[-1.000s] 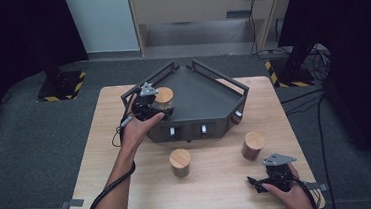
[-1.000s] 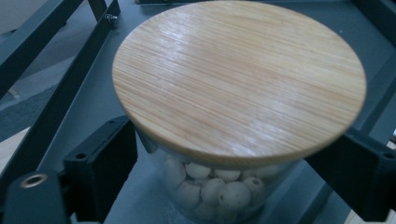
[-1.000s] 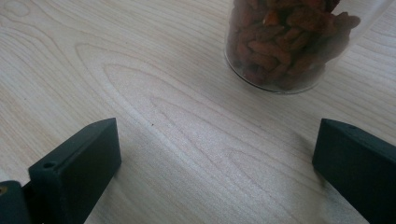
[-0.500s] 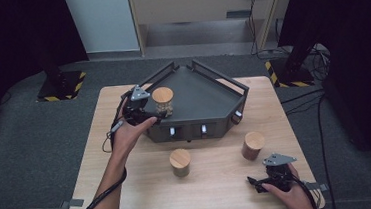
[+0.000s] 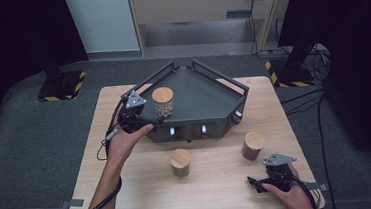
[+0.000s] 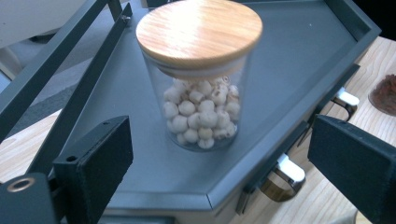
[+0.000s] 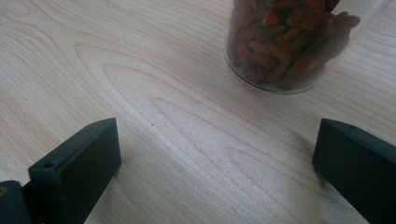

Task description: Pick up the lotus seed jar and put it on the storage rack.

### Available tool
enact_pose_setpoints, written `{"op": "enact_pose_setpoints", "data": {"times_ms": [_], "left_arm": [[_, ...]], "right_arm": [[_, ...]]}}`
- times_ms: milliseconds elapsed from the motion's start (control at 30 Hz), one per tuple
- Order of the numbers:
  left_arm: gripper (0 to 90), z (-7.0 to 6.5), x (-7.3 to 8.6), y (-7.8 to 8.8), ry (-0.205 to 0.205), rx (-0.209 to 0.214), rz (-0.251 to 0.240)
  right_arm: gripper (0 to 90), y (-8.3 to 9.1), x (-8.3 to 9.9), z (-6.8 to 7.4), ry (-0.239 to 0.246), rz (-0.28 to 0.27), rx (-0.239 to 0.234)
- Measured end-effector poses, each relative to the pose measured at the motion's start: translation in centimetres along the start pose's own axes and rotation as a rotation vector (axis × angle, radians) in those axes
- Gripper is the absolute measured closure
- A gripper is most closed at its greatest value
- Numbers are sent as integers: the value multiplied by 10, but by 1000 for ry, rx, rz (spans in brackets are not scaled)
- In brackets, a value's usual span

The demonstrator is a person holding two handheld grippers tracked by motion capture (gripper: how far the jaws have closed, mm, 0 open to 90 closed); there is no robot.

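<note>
My left claw (image 6: 219, 186) had just been opening, nothing gripped; the glass jar of pale round seeds with a wooden lid (image 6: 200, 74) stood upright on the dark angular tray (image 6: 299, 60), just ahead; my right claw (image 7: 215, 172) sat wide on the wooden worktop (image 7: 140, 70).

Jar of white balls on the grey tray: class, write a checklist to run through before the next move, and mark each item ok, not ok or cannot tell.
1. Jar of white balls stands upright on the tray: ok.
2. Its wooden lid is on: ok.
3. Left gripper has let go; its jaws have just been opening and stand apart from the glass, short of the jar: ok.
4. Jar sits well in from the tray's edge: ok.
5. Right gripper is open, nothing between its jaws: ok.
6. Jar of red berries lies ahead of the right gripper's jaws, untouched: ok.
7. Whether that jar's lid is tight: cannot tell.
</note>
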State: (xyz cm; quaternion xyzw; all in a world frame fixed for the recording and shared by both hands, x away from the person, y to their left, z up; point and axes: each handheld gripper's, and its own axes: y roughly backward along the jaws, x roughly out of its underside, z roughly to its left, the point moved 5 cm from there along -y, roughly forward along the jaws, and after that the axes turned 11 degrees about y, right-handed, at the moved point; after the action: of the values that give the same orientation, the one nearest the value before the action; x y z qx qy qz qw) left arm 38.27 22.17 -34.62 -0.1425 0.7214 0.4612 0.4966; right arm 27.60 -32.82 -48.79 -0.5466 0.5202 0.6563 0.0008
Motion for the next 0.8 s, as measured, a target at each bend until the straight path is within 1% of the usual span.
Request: {"op": "enact_pose_setpoints", "data": {"times_ms": [100, 167, 267, 367, 467, 533, 800], "left_arm": [[56, -4, 3, 5, -12, -2, 0], [55, -5, 6, 9, -11, -2, -3], [53, -7, 11, 15, -3, 7, -19], [53, -12, 13, 20, -11, 4, -22], [49, -16, 15, 24, -22, -1, -22], [49, -17, 17, 26, -23, 6, -24], [47, -23, 25, 33, -37, 7, -17]], "right_arm": [[15, 0, 0, 0, 0, 0, 0], [15, 0, 0, 0, 0, 0, 0], [14, 0, 0, 0, 0, 0, 0], [15, 0, 0, 0, 0, 0, 0], [15, 0, 0, 0, 0, 0, 0], [15, 0, 0, 0, 0, 0, 0], [15, 0, 0, 0, 0, 0, 0]]}}
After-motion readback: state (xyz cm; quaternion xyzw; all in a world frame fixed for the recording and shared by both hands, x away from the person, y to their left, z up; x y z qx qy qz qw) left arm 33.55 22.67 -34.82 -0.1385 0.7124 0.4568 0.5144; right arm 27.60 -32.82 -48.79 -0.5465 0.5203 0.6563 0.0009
